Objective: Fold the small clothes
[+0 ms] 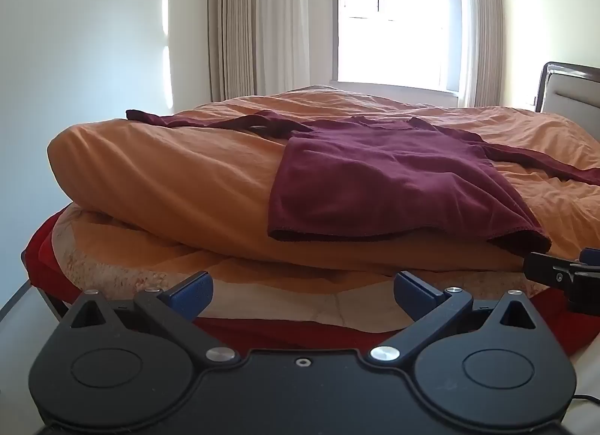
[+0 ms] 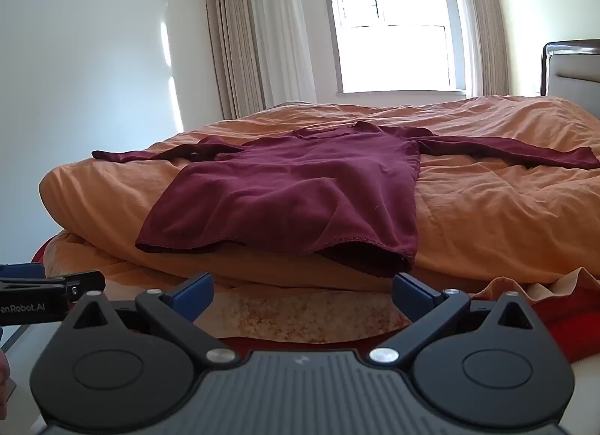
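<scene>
A dark red long-sleeved shirt [image 1: 378, 176] lies spread flat on the orange duvet [image 1: 168, 180], sleeves out to both sides, hem hanging over the near edge. It also shows in the right wrist view [image 2: 292, 195]. My left gripper [image 1: 302, 292] is open and empty, low in front of the bed, below and left of the hem. My right gripper [image 2: 302, 292] is open and empty, just below the hem's right corner. The right gripper's body shows at the left view's right edge [image 1: 562, 273].
The orange duvet [image 2: 487, 202] covers a bed with a patterned quilt [image 2: 300, 318] and red sheet [image 1: 285, 333] beneath. A headboard [image 2: 570, 63] stands at the right. Curtains [image 2: 247, 41] and a bright window [image 2: 393, 30] are behind. A white wall is at the left.
</scene>
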Demonstrator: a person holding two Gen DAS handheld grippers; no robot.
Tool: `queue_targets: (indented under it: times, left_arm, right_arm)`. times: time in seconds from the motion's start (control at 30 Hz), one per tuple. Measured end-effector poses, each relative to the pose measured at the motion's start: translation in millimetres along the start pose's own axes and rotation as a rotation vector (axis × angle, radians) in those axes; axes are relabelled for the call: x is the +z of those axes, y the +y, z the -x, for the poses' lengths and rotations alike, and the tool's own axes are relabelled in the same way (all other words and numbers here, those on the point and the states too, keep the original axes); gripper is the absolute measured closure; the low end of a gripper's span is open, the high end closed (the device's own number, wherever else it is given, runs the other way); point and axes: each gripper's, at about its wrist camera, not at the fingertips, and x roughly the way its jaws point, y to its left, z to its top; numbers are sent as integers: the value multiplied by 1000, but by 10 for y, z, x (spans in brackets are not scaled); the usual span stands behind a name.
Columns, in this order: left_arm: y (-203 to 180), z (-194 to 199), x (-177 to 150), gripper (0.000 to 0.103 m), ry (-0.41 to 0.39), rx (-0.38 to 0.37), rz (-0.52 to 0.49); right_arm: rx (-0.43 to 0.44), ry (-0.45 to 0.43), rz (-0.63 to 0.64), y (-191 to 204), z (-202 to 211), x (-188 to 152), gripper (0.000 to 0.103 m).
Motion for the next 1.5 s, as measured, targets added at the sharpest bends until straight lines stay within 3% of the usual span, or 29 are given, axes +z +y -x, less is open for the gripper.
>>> queue_targets:
  times: [1.5]
  left_arm:
    - [11, 22, -11, 1, 3, -5, 15]
  right_arm:
    - [-9, 18, -38, -84, -52, -42, 0]
